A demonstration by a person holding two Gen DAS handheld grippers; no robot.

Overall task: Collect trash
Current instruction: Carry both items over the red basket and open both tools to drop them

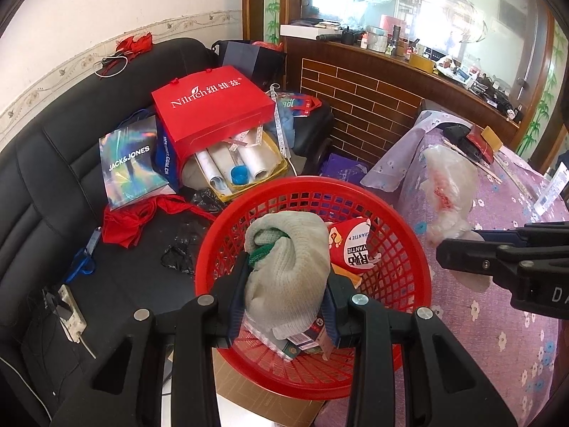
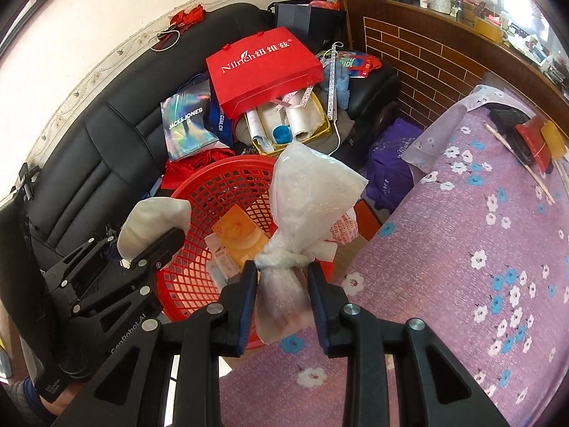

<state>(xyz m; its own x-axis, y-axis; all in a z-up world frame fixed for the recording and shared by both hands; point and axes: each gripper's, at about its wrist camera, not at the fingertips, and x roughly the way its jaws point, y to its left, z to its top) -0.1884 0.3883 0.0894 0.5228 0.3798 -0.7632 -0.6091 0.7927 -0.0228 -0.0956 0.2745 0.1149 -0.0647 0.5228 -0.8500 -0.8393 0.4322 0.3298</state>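
Note:
A red mesh basket (image 1: pixel 409 235) stands between the sofa and the table, with a red-and-white snack packet (image 1: pixel 355 245) and other wrappers in it. My left gripper (image 1: pixel 286 270) is shut on a pale knit glove (image 1: pixel 288 242) with a green cuff, held over the basket's near side. In the right wrist view my right gripper (image 2: pixel 282 267) is shut on the knot of a clear plastic bag (image 2: pixel 309 192), just over the basket's (image 2: pixel 199 192) table-side rim. The left gripper (image 2: pixel 170 242) with the glove (image 2: pixel 156 217) shows there at the left. An orange packet (image 2: pixel 238 231) lies inside.
A black sofa (image 1: pixel 53 163) carries a red Nilrich bag (image 1: pixel 213 110), a JACK&JONES bag (image 1: pixel 131 167), a yellow box of rolls (image 1: pixel 245 167) and a power strip (image 1: pixel 71 309). A table with a purple floral cloth (image 2: pixel 480 249) fills the right. A brick-pattern counter (image 1: pixel 373 96) stands behind.

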